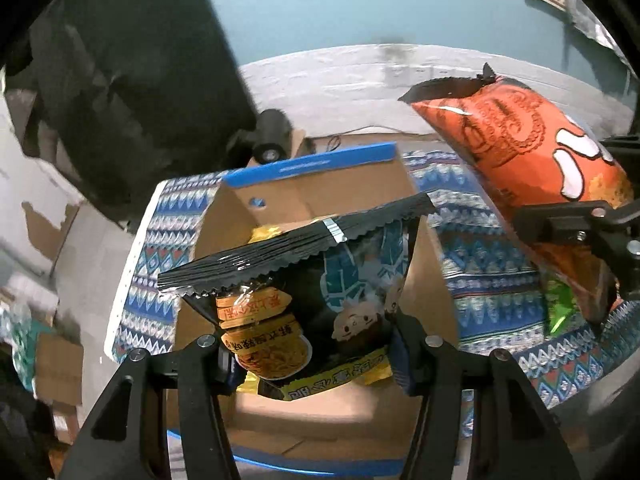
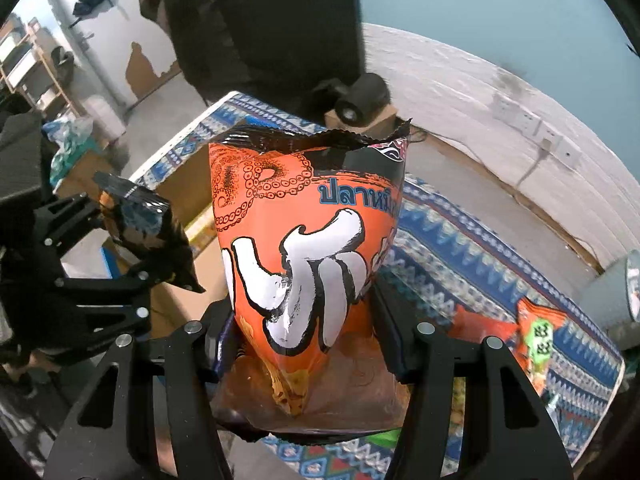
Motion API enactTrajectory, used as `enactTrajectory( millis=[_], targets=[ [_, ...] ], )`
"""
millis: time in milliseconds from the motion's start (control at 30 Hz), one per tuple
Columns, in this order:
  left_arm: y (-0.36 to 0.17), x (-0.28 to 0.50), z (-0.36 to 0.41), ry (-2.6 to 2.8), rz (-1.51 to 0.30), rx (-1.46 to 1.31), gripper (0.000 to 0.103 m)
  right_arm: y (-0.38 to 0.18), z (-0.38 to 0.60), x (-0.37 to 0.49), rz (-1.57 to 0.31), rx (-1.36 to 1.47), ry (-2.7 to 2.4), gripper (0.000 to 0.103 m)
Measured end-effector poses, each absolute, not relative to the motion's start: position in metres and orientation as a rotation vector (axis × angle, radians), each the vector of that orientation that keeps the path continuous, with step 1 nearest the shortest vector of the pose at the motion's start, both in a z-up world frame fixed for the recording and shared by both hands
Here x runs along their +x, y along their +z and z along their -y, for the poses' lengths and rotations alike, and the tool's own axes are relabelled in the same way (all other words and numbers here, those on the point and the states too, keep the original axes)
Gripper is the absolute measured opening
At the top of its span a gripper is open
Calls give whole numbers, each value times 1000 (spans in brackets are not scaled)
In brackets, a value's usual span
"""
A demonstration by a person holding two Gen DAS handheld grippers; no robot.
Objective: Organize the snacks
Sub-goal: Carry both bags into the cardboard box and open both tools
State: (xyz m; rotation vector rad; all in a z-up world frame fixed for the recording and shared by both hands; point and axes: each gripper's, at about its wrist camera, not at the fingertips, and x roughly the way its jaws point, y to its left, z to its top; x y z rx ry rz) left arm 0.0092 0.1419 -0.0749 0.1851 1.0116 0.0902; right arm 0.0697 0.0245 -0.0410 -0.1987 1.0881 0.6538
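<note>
A patterned blue cloth spreads beneath and beyond the claw. Farther ahead, a black camera sits on a small cardboard block. Wall sockets lie up to the right.

Orange octopus-print bag; black bag; blue zigzag cloth.

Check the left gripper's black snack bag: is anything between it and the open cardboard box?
Nothing visible blocks it. The left gripper holds the black snack bag directly above the cardboard box, whose top is open. A yellow packet already lies inside. The right gripper holds the orange snack bag off to the side.
</note>
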Motion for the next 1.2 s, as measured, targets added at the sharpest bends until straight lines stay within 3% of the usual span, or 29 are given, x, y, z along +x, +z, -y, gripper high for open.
enactTrajectory(
  millis=[567, 800, 933, 1200],
  targets=[
    [-108, 13, -206, 205, -1130, 101, 59, -75, -117, 84, -1172, -242, 749, 58],
    [-101, 5, -203, 237, -1119, 146, 78, -92, -138, 88, -1215, -242, 768, 59],
    [-93, 0, -204, 243, -1099, 153, 81, -97, -140, 88, -1230, -249, 766, 63],
    [-84, -1, -204, 234, -1082, 128, 81, -88, -124, 81, -1205, -232, 744, 81]
  ],
)
